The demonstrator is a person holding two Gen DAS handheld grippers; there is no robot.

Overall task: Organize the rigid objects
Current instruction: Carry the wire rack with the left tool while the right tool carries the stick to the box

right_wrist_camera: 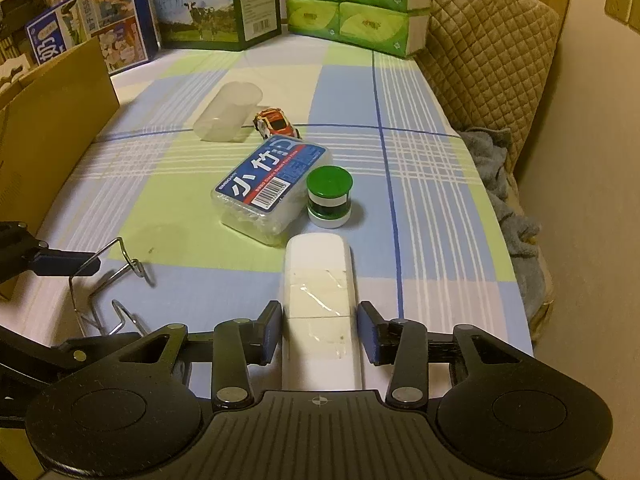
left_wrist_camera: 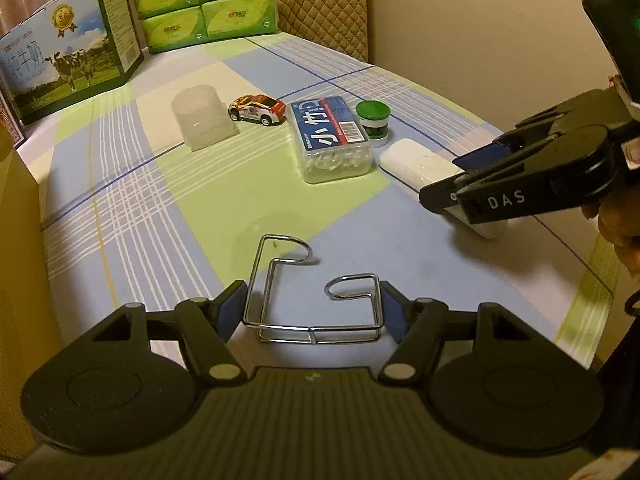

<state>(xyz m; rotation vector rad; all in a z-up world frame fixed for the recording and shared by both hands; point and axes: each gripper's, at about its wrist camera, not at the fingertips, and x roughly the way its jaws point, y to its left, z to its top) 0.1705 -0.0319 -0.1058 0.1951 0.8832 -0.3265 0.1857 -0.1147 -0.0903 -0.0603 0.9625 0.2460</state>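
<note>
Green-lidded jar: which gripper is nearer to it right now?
Right. The right gripper straddles the white case lying just in front of the green-lidded jar; the left gripper is farther off, around the wire hook.

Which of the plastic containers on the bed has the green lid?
The small round jar, standing upright between the floss-pick box and the white case. The floss-pick box has a blue label; the translucent cup is tipped over, with no lid.

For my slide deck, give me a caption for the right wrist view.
Right gripper straddles a white case on the checked cloth, jaws not quite touching it.
</note>
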